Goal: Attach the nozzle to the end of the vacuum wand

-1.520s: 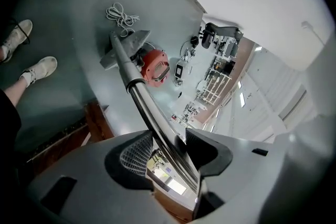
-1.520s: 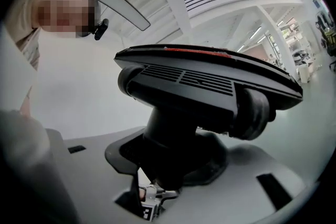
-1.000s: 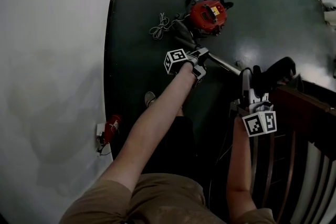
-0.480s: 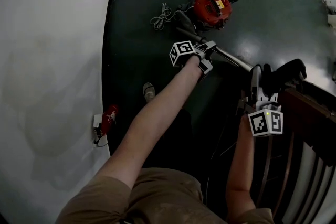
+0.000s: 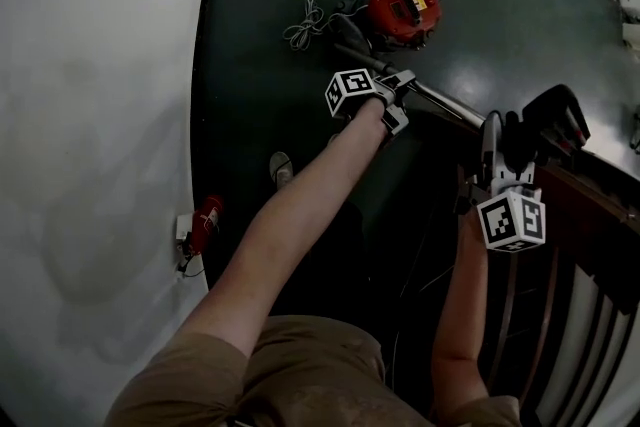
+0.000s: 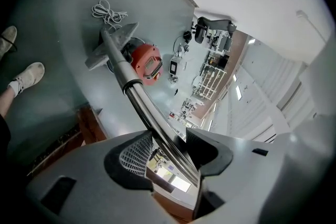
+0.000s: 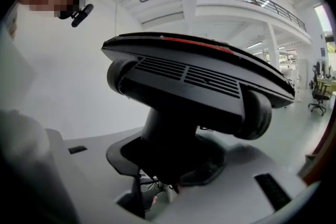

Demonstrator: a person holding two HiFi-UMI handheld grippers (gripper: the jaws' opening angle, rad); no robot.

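Observation:
The chrome vacuum wand (image 5: 440,103) runs from the red canister vacuum (image 5: 402,10) down to the right. My left gripper (image 5: 398,102) is shut on it mid-length; in the left gripper view the tube (image 6: 137,105) passes between the pads of that gripper (image 6: 170,147). My right gripper (image 5: 505,143) holds the black floor nozzle (image 5: 556,120) by its neck, just beside the wand's free end. In the right gripper view the nozzle (image 7: 199,81) fills the frame. Its neck sits between the closing jaws of the right gripper (image 7: 168,162), and the pads press on it.
A coiled white cable (image 5: 303,25) lies beside the canister. A brown wooden railing (image 5: 590,205) stands close to the right hand. A small red and white object (image 5: 202,227) lies at the dark floor's left edge. The person's shoe (image 5: 280,170) is below the left arm.
The right gripper has rolled a little with the nozzle, whose head now sits higher and further right. The left gripper keeps its hold on the wand.

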